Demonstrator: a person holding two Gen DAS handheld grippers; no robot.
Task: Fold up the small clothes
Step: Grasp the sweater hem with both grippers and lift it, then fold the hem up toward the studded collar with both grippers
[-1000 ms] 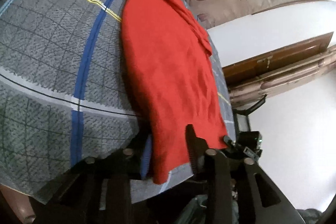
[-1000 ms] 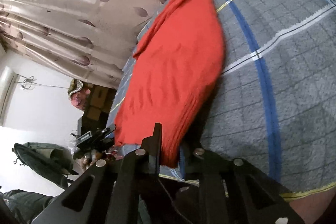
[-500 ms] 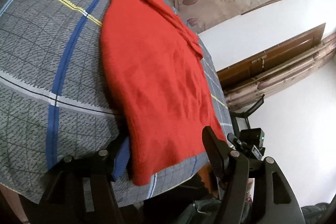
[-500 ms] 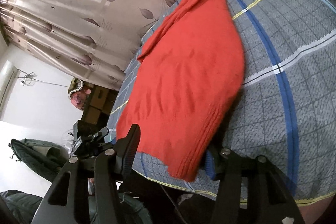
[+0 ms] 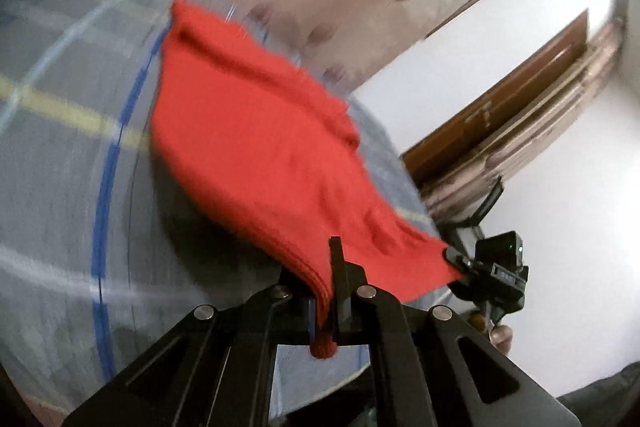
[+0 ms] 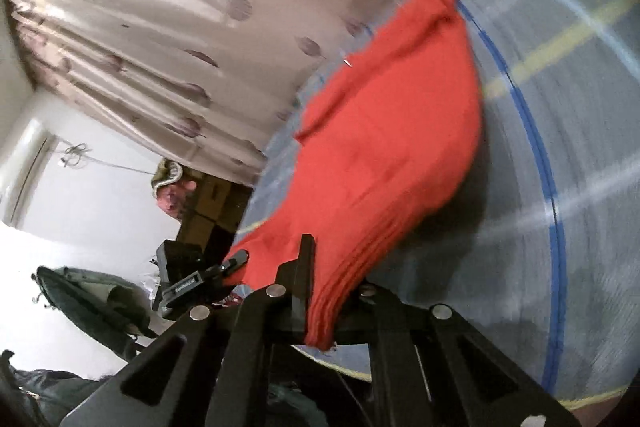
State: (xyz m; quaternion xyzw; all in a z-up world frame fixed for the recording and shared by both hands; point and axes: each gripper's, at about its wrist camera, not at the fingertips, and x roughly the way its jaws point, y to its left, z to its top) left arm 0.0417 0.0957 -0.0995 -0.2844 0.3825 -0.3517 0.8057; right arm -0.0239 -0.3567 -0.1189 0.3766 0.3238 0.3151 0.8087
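A red knitted garment (image 5: 260, 155) lies lengthwise on a grey plaid bedcover (image 5: 60, 167), its near hem lifted off the cloth. My left gripper (image 5: 326, 291) is shut on one near corner of that ribbed hem. In the right wrist view the same red garment (image 6: 392, 139) rises toward the camera, and my right gripper (image 6: 324, 291) is shut on the other near corner. The far end of the garment still rests on the bedcover (image 6: 580, 147). Each gripper appears at the edge of the other's view, pinching the hem. Both views are blurred by motion.
A beige curtain with a leaf pattern (image 6: 140, 27) hangs behind the bed. A brown wooden door (image 5: 500, 115) is set in the white wall at the right of the left wrist view. Dark bags and boxes (image 6: 200, 219) are piled beside the bed.
Both grippers stood open around the hem half a second ago; now they have shut on it and lifted the near end of the garment off the bedcover.
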